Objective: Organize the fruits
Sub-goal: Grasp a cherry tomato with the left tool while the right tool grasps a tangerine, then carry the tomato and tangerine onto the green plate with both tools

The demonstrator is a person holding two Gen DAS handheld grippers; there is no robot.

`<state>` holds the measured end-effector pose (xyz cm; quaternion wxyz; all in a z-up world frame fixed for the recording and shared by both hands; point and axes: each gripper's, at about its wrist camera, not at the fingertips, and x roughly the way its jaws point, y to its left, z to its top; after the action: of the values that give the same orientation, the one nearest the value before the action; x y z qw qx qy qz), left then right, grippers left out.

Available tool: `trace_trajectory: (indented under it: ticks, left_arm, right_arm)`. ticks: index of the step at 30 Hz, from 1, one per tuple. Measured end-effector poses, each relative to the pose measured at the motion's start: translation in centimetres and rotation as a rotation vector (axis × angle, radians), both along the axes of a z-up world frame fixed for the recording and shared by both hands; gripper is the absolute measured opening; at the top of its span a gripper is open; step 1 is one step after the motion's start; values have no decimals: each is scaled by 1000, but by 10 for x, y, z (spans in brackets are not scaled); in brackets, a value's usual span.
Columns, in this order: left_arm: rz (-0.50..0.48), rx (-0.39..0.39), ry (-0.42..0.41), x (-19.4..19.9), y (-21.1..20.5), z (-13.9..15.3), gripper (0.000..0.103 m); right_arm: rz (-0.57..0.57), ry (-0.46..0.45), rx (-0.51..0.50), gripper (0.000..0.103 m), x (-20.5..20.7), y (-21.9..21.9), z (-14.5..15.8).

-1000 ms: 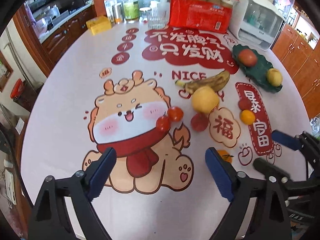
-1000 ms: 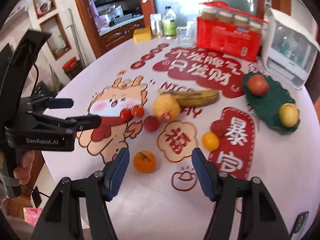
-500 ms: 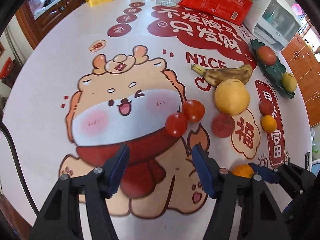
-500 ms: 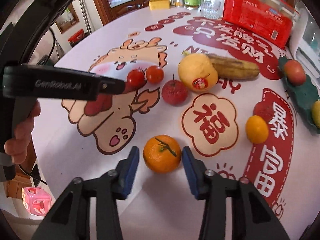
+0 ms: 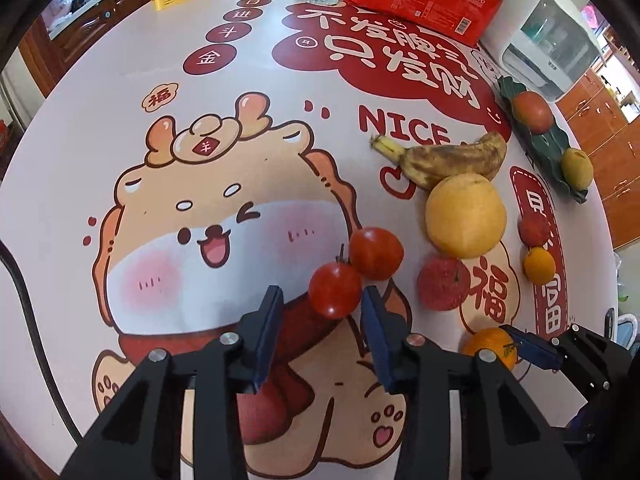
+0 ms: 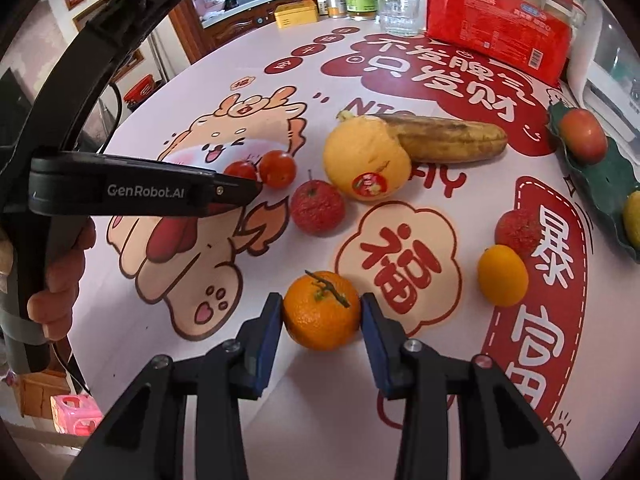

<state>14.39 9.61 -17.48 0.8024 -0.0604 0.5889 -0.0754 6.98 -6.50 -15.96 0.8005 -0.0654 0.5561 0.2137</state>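
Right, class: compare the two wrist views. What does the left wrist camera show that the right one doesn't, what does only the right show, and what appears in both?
Only the left wrist view shows the left gripper head-on, fingers open, the nearer tomato just ahead of them.

Only the right wrist view shows the person's hand and the sticker on the big yellow fruit.

Both show the right gripper bracketing the stemmed orange, the banana and the green leaf dish.
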Motion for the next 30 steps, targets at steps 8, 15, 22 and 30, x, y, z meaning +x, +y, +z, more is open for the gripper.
trace_trajectory:
  ticks: [8,15,22,30]
  left_arm:
    - [-8,-10,-16,0,-5,0,25]
    - [-7,-13,-36,-7,-5,5,24]
    - [-25,-13,-61,-27,-10,27,24]
    - [-129,-36,-155,-47,-51,77,24]
  right_arm:
    - [-20,2,5,39,2,-3,0]
    - [-28,-8,8,39,0,-7,4]
    - [-38,-31,19,39,-5,-14,15]
    - [-102,-98,44,39,-8,-42,46]
